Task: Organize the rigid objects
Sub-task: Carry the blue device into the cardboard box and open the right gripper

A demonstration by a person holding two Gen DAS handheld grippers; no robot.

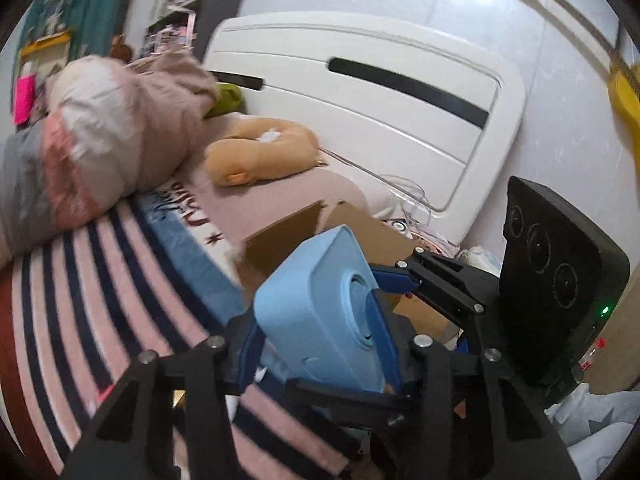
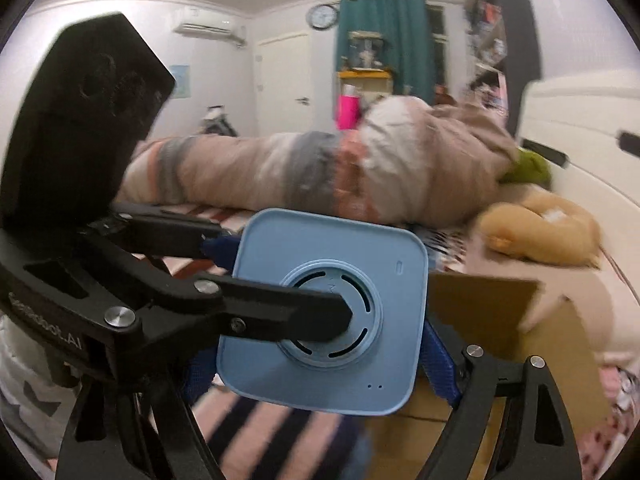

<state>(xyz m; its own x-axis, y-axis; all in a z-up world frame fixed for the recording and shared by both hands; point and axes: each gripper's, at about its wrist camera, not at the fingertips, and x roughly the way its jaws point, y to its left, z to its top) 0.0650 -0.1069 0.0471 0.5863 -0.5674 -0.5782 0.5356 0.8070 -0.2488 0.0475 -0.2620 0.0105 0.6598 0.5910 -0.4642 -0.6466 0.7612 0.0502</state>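
Note:
A light blue square box-shaped device (image 1: 316, 312) with a round ring on one face is held above the bed between both grippers. My left gripper (image 1: 320, 344) is shut on it from its flat sides. In the right wrist view the same device (image 2: 332, 312) shows its ringed face, my right gripper (image 2: 320, 364) is shut on its edges with blue pads (image 2: 438, 364), and the left gripper's black finger (image 2: 280, 312) crosses the ring. An open brown cardboard box (image 1: 360, 224) stands just beyond the device; it also shows in the right wrist view (image 2: 520, 332).
The bed has a pink and navy striped blanket (image 1: 100, 300), a rolled duvet (image 1: 92, 148), a tan plush toy (image 1: 260, 152) and a white headboard (image 1: 360, 92). A yellow broom (image 1: 624, 92) leans on the wall. White bags (image 1: 600, 432) lie at the lower right.

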